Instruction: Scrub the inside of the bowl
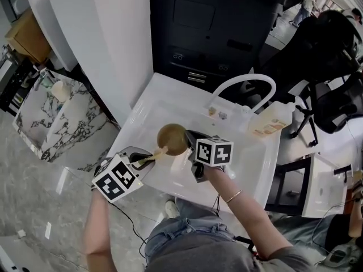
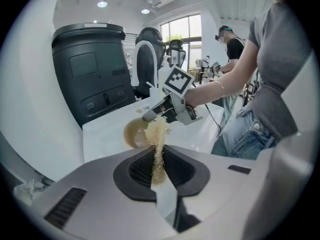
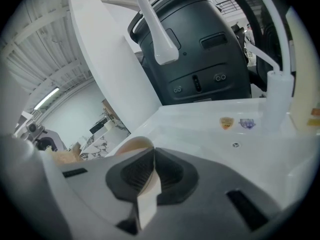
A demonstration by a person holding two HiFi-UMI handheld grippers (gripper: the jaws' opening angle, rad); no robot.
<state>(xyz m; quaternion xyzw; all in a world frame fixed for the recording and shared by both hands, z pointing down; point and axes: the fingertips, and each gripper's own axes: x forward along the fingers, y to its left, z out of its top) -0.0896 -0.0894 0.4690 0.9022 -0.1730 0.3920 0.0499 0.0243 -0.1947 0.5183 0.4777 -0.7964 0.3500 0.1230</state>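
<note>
Bowl [image 1: 172, 139] at the sink's [image 1: 170, 103] middle — right gripper [image 1: 190, 138] fingers [image 3: 131, 176] clenched on its rim, left gripper [image 1: 148, 160] fingers [image 2: 135, 171] grasping a loofah [image 2: 157, 151] touching the bowl's edge.

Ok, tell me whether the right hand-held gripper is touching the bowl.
Touching. In the right gripper view the right hand-held gripper has its jaws closed on the rim of the bowl.

Tan bowl [image 1: 172, 139], straw-yellow scrubber [image 2: 156, 134], white sink [image 1: 164, 103]
The left gripper [image 2: 159, 156] and right gripper [image 3: 150, 174] are pale grey with black pads, their cubes patterned with black-and-white squares; the tap [image 1: 249, 76] is white, the far cabinet [image 1: 210, 27] black, the left counter [image 1: 51, 118] white marble veined grey, the jeans [image 1: 193, 237] faded blue
</note>
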